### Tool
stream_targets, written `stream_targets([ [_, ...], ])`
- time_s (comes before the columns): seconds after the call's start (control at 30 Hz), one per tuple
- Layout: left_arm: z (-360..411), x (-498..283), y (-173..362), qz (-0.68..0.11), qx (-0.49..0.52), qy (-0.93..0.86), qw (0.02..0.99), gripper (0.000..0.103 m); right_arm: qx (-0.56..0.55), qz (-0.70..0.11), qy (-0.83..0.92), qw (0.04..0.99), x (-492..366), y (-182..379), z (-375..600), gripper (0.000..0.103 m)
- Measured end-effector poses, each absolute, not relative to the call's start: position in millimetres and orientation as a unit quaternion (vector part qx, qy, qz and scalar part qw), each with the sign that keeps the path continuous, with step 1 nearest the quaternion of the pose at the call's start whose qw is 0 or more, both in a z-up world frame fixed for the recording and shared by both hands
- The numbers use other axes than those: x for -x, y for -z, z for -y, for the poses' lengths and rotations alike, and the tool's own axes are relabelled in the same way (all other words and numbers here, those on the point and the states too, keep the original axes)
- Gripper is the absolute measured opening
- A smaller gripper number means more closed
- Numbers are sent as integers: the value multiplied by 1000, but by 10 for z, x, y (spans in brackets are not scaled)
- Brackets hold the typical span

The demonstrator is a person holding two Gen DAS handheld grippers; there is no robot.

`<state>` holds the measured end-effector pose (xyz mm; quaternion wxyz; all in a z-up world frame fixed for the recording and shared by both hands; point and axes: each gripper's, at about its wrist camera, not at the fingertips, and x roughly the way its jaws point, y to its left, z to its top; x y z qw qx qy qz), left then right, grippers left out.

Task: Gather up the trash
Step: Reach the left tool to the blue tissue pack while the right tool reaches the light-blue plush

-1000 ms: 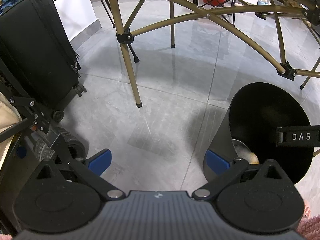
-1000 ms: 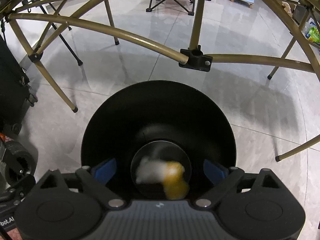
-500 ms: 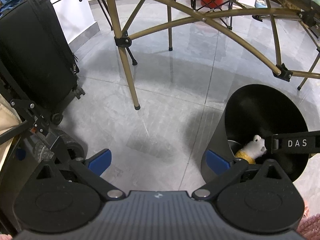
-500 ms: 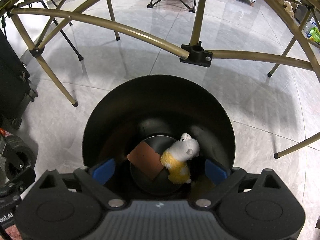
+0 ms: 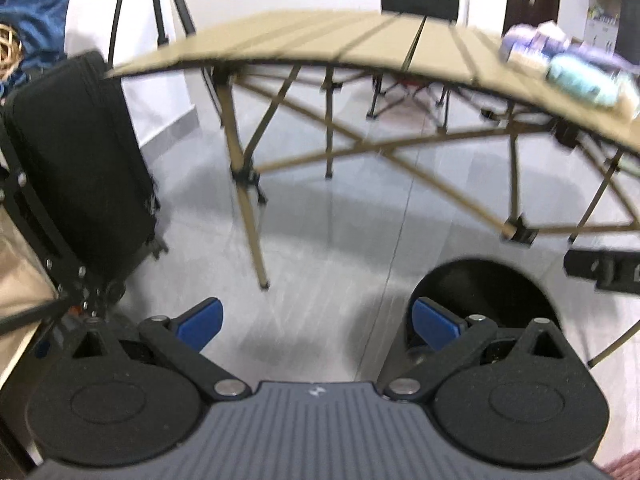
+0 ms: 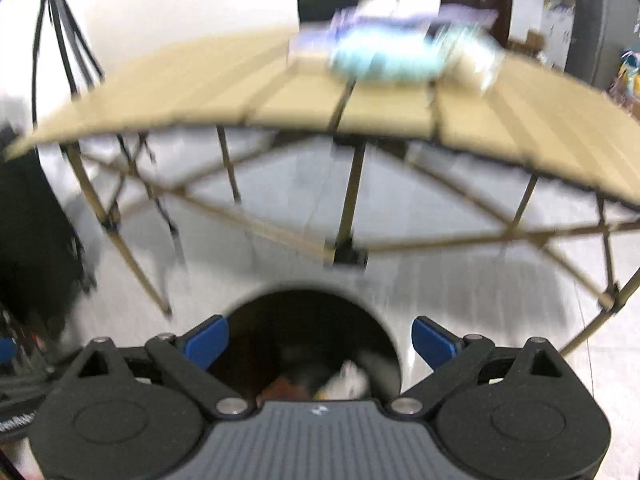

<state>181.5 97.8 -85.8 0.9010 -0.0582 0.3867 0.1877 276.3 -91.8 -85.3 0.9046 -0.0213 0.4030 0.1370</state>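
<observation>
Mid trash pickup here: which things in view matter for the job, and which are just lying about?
Job:
- black bin, trash already inside
- blurred pale-blue and purple items on the tan table, possibly next
- left gripper and right gripper, both open and empty

Lying about:
- black suitcase
- tripod
- folding chair

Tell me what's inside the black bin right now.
In the right wrist view, the black bin holds a blurred white lump and something brown at the bottom. The gripper body hides the rest of the floor; blur prevents naming either.
</observation>
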Motion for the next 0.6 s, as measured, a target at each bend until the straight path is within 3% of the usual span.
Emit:
stream_targets([
  [0.27, -780, -2127, 375, -330, 51, -173, 927, 103, 1, -264, -125, 956, -2897, 239, 1235, 103],
  [0.6, -671, -2644, 101, -295, 55, -165, 940, 103, 23, -184, -141, 973, -3479, 211, 1133, 102],
])
